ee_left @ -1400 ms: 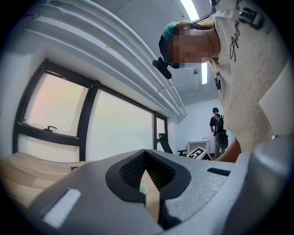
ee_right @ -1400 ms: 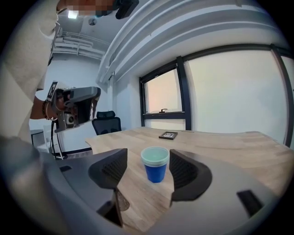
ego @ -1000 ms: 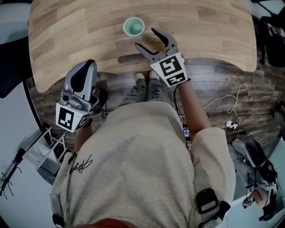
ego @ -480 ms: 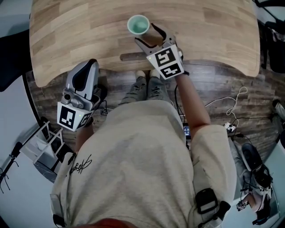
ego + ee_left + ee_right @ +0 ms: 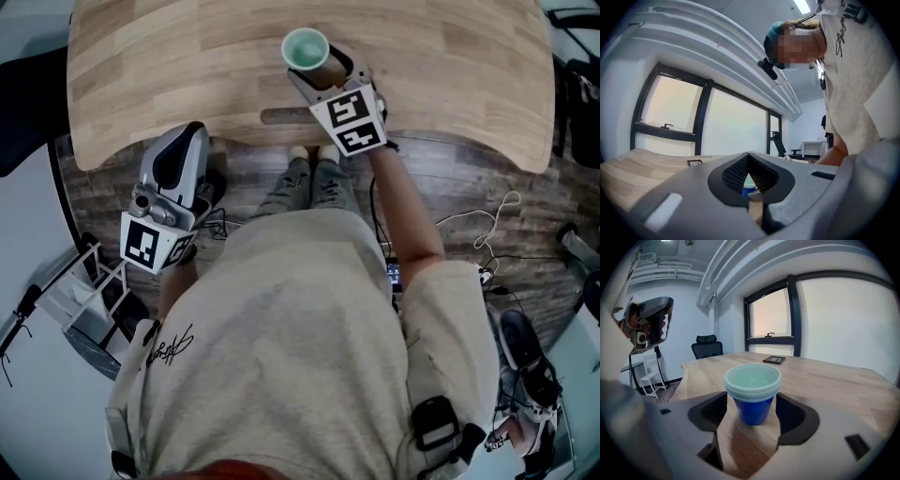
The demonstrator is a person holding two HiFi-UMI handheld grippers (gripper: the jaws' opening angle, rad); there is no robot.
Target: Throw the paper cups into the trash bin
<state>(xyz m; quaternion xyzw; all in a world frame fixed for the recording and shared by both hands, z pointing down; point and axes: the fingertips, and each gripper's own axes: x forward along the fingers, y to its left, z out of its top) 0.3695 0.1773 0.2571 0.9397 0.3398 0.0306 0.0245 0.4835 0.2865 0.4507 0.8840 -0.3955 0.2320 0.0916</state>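
right gripper [image 5: 323,73]: moved forward, jaws spread around paper cups [image 5: 753,390] | left gripper [image 5: 748,160]: unmoved, jaws clenched, empty

The head view looked steeply down, the table [image 5: 169,75] along the frame's top. The right gripper view sat low over it, close to the paper cup [image 5: 753,392]; the left gripper view tilted upward, sharing that table.

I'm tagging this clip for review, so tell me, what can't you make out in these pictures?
Trash bin: in none of the views.
Paper cup: doubled rim in the right gripper view; how many are nested is unclear.
Same cup, left gripper view: only a sliver shows past the shut jaws of the left gripper.
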